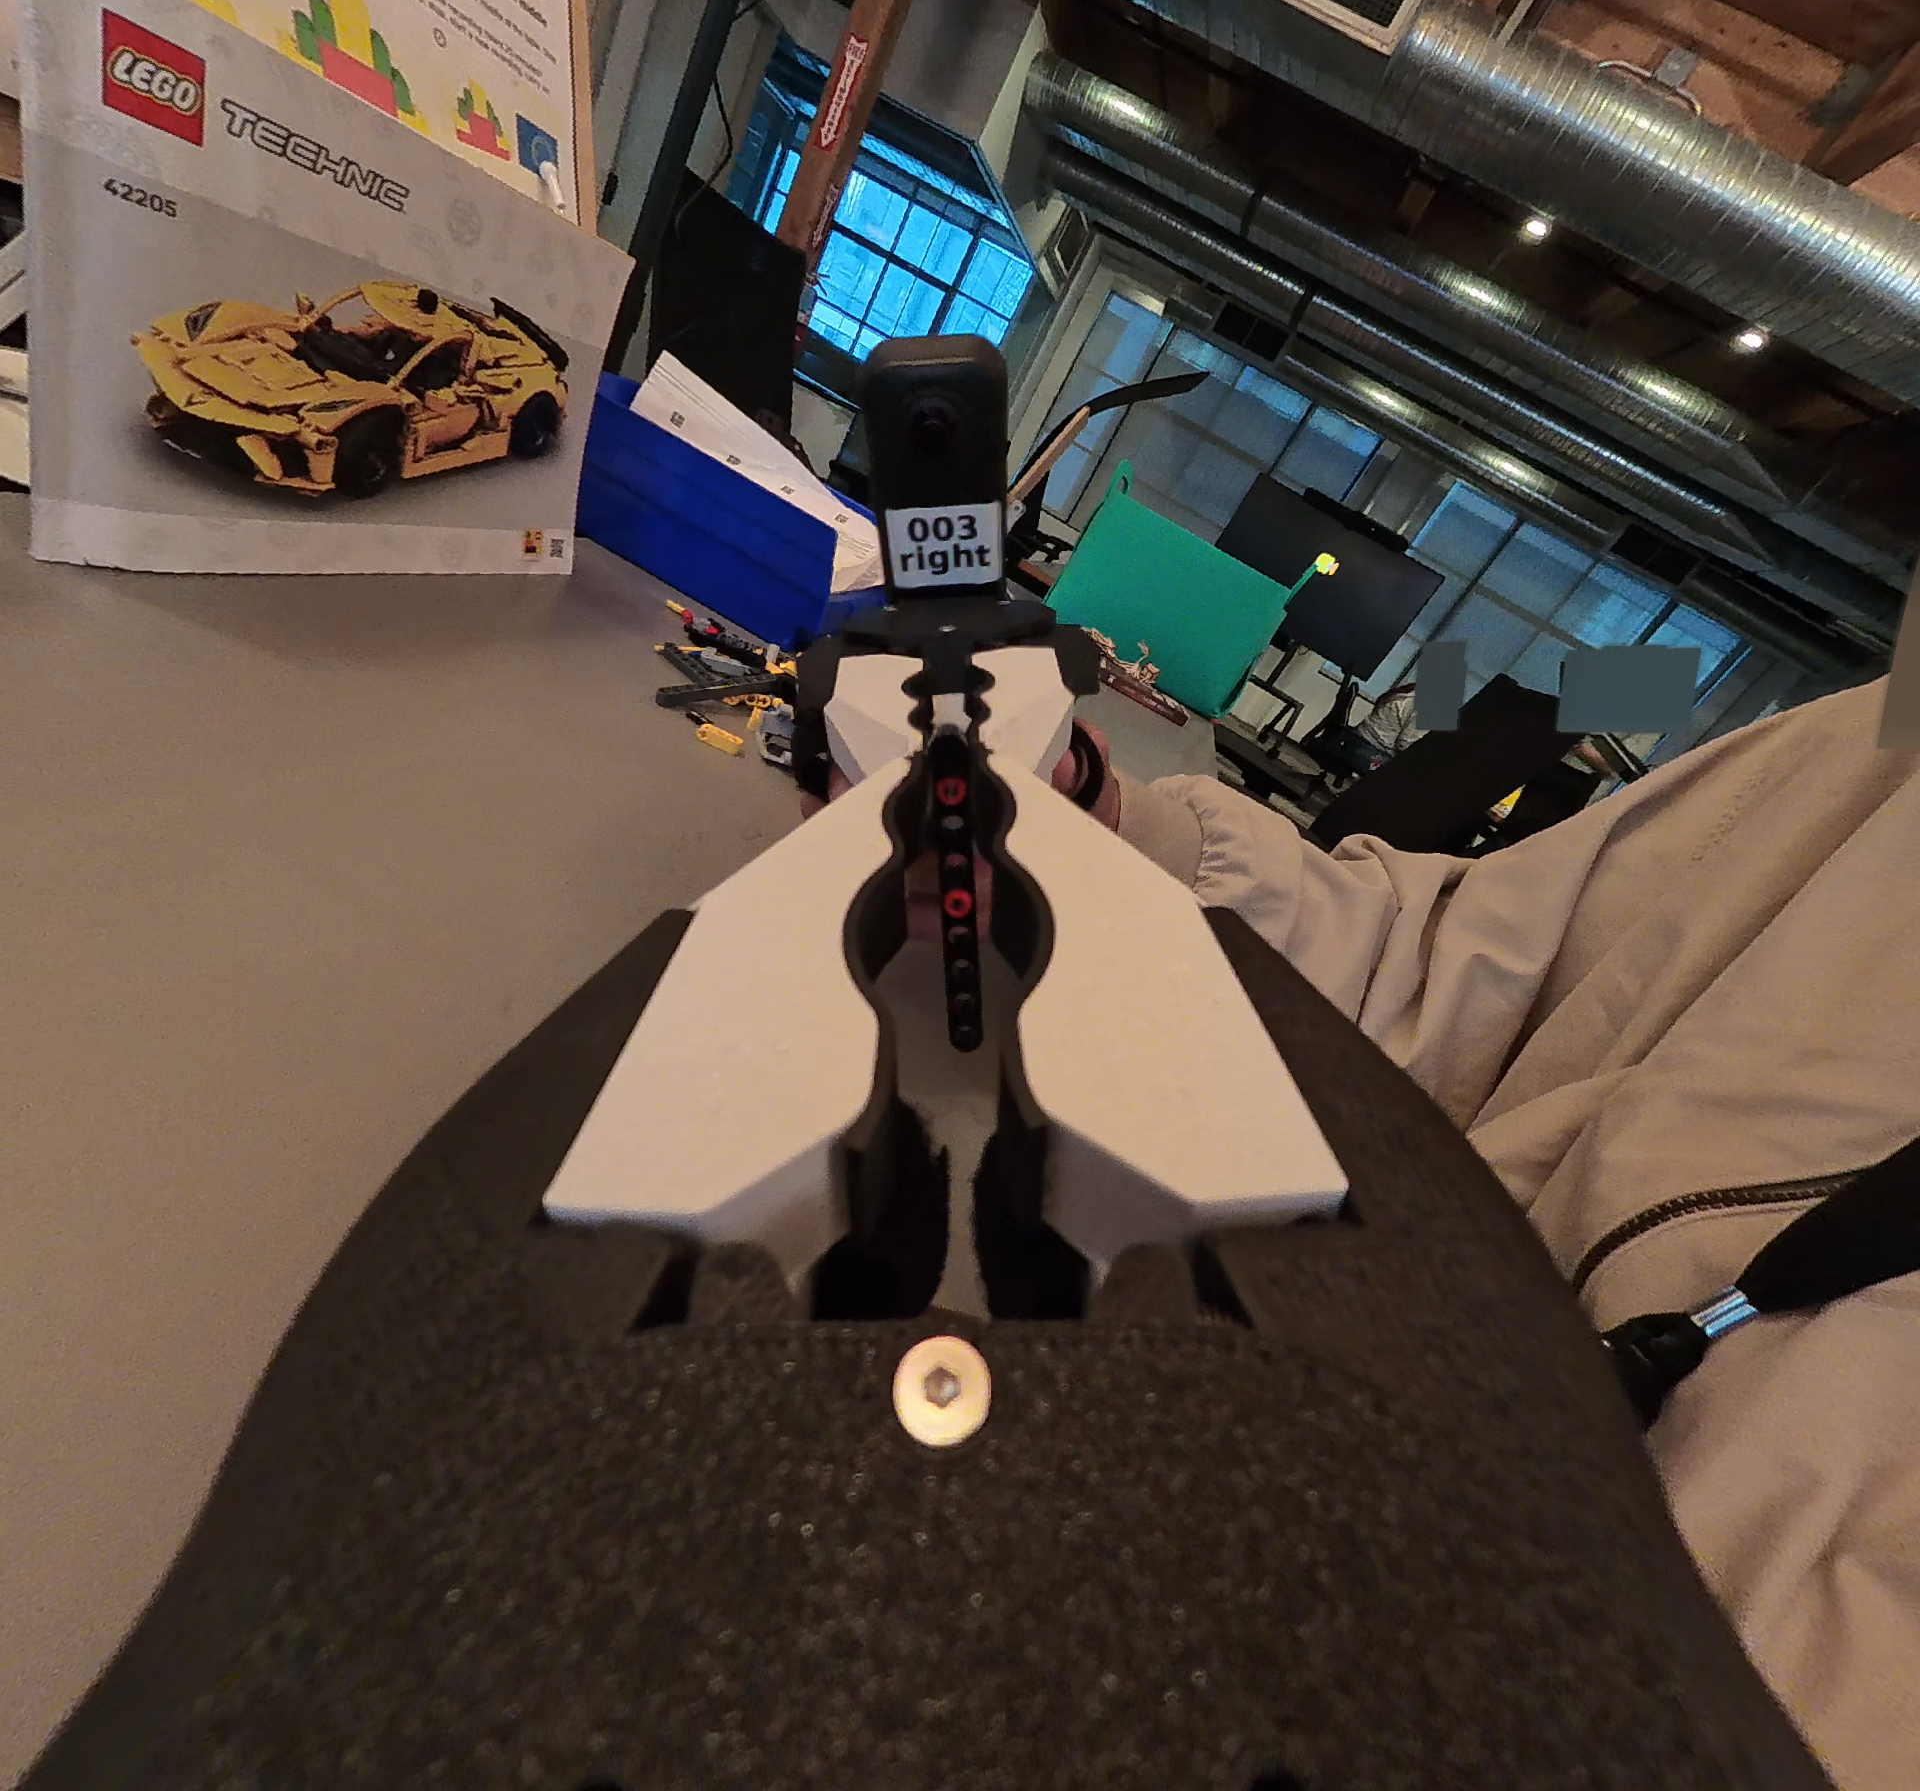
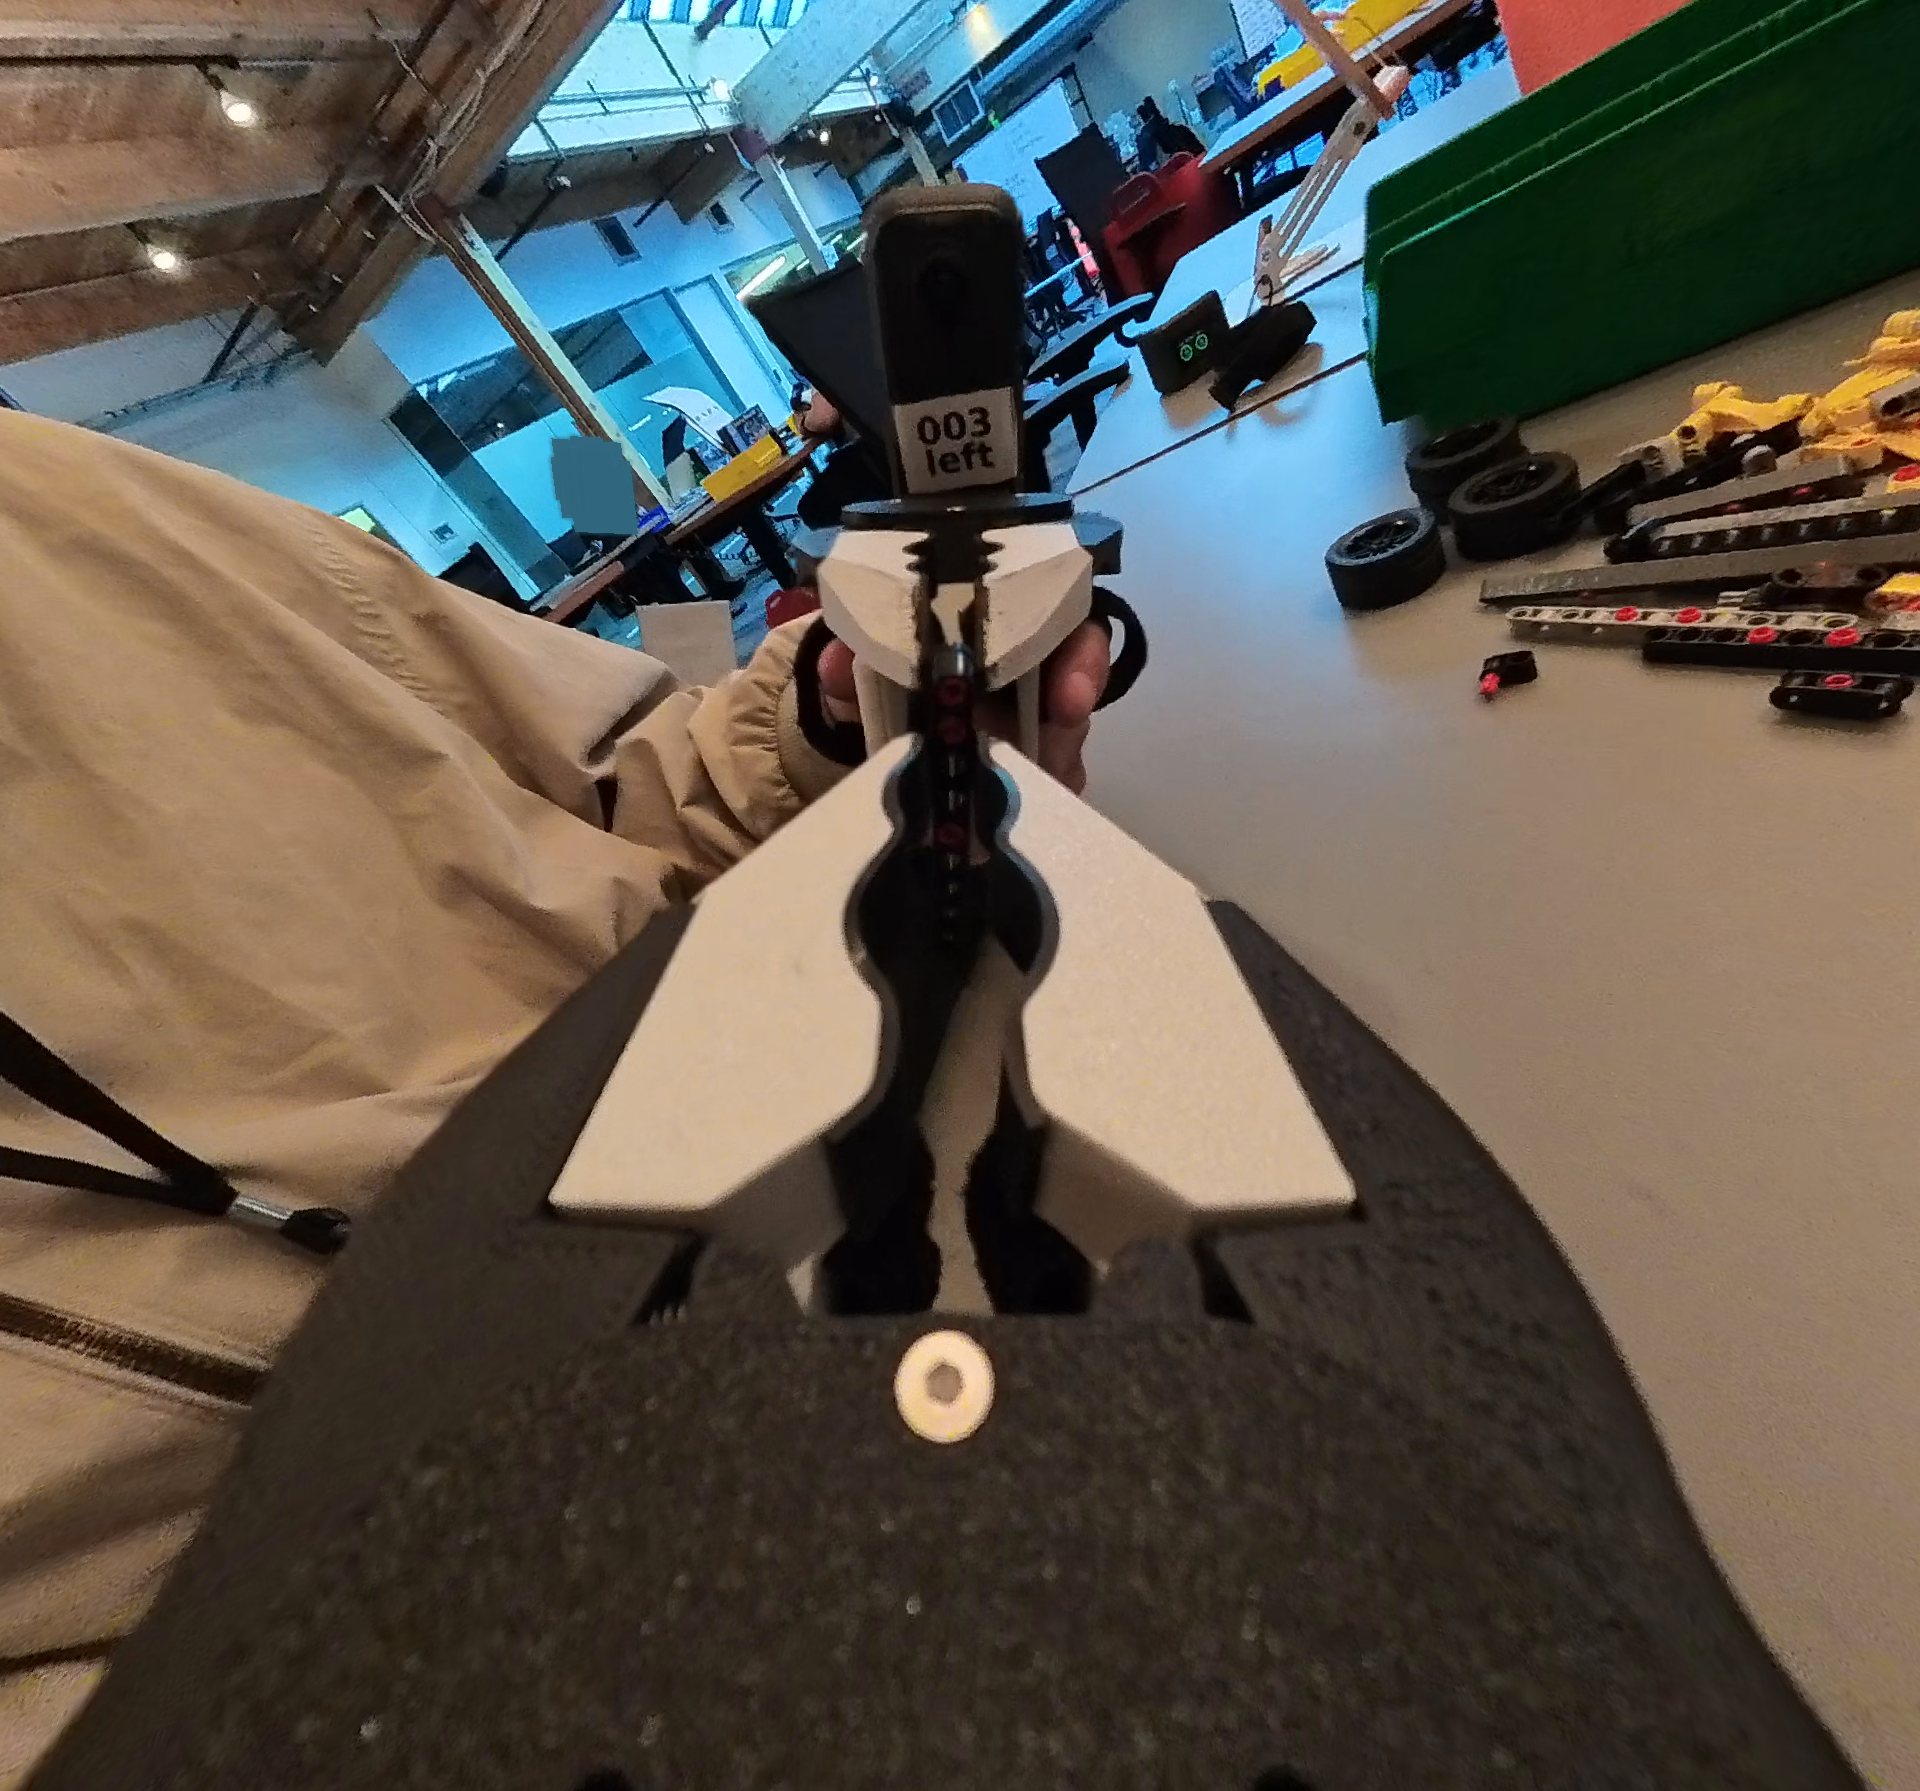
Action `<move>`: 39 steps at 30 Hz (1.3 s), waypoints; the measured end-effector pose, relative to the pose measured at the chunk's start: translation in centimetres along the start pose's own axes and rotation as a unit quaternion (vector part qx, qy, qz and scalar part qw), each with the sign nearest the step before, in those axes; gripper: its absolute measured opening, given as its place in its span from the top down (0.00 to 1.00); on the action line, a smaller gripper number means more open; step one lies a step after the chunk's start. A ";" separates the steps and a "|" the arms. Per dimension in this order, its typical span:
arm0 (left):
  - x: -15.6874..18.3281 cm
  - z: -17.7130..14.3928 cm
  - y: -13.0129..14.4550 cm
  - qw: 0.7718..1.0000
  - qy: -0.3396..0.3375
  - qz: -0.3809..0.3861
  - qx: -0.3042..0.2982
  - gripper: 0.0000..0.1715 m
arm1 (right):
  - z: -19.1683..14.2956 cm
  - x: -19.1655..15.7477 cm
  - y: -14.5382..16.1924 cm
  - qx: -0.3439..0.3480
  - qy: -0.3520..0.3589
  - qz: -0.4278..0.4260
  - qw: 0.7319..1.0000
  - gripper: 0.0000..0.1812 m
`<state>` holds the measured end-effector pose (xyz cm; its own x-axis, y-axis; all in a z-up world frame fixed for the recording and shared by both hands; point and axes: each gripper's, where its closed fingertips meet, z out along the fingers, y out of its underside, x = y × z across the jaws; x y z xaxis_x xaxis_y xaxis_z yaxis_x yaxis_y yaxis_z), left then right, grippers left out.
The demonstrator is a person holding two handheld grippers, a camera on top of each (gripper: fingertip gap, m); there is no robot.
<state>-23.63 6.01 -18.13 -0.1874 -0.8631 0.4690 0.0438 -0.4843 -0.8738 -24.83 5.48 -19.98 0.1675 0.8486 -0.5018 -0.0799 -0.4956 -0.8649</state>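
- Left claw (image 1: 940, 777): fingers drawn together and clamped on a black beam (image 1: 958, 962). The beam's near end lies in the hollow between the fingers.
- Right claw (image 2: 951, 754): set nose to nose with the left claw and closed on the same beam from the far end. The beam is thus carried between both tips, lifted clear of the worktop (image 1: 312, 806).
- Red pins (image 1: 956, 903) are seen seated in at least two of the beam's holes. The remaining holes appear empty, though the finger edges hide part of the row.
- Beyond and to the left of the left claw: an instruction booklet (image 1: 312, 370) stood upright, a blue bin (image 1: 707, 515) beside it, and small loose parts (image 1: 727, 681) scattered in front of the bin.
- To the right of the right claw, well apart: black wheels (image 2: 1496, 494), long grey and black beams (image 2: 1766, 588), yellow pieces (image 2: 1849, 411) and a green bin (image 2: 1662, 266) behind them.
- Judged state: little is joined so far, and most pieces lie unassembled.
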 end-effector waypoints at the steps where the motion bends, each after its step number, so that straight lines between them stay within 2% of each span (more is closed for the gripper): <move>1: 0.0 0.0 0.0 1.000 0.001 -0.002 0.001 0.95 | 0.0 0.0 0.1 -0.004 0.001 -0.002 1.000 0.97; 11: 0.1 -0.2 -0.5 1.000 0.000 0.024 0.013 0.96 | 0.0 0.1 -0.4 0.010 0.010 -0.013 1.000 0.97; 13: 0.2 -0.3 -0.7 1.000 0.004 0.023 0.015 0.96 | -0.4 0.2 -1.5 0.043 0.022 -0.028 0.998 0.89; 19: 0.4 0.0 -0.2 1.000 0.010 0.029 0.002 0.96 | -0.3 -0.2 -1.4 0.042 0.016 -0.043 0.998 0.97; 27: 0.3 -0.3 -0.4 0.999 -0.002 0.051 -0.004 0.97 | -0.4 -0.3 -1.5 0.047 0.000 -0.029 0.998 0.97; 28: -0.2 -0.9 -1.0 0.999 -0.014 0.049 0.014 0.97 | -0.8 -0.2 -1.6 0.048 -0.005 -0.023 0.999 0.97; 30: -1.7 -3.9 -3.3 0.996 -0.030 0.025 0.074 0.97 | -4.8 0.2 -5.0 0.153 -0.011 0.007 0.988 0.97; 31: -2.4 -4.9 -3.6 0.996 -0.044 0.028 0.075 0.97 | -6.9 0.2 -6.2 0.185 -0.014 0.005 0.983 0.97; 33: -2.7 -5.2 -3.2 0.996 -0.059 0.040 0.058 0.97 | -8.3 0.7 -6.5 0.180 0.007 -0.006 0.984 0.97; 35: -2.4 -3.3 -1.4 0.998 -0.051 0.041 0.002 0.97 | -8.3 0.5 -6.6 0.181 -0.002 0.010 0.983 0.97; 37: -3.8 -1.1 2.1 0.987 -0.100 0.062 -0.114 0.96 | -8.1 1.1 -6.3 0.170 0.015 0.015 0.985 0.97; 39: -5.7 0.2 6.2 0.948 -0.148 0.095 -0.267 0.96 | -8.2 1.8 -5.9 0.156 0.033 0.023 0.987 0.97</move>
<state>-22.05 7.87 -26.18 0.0600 -0.9682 0.2430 -0.4679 -0.2423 -0.8499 -15.99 8.43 -15.62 0.2194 0.8072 -0.5479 -0.3861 -0.4439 -0.8086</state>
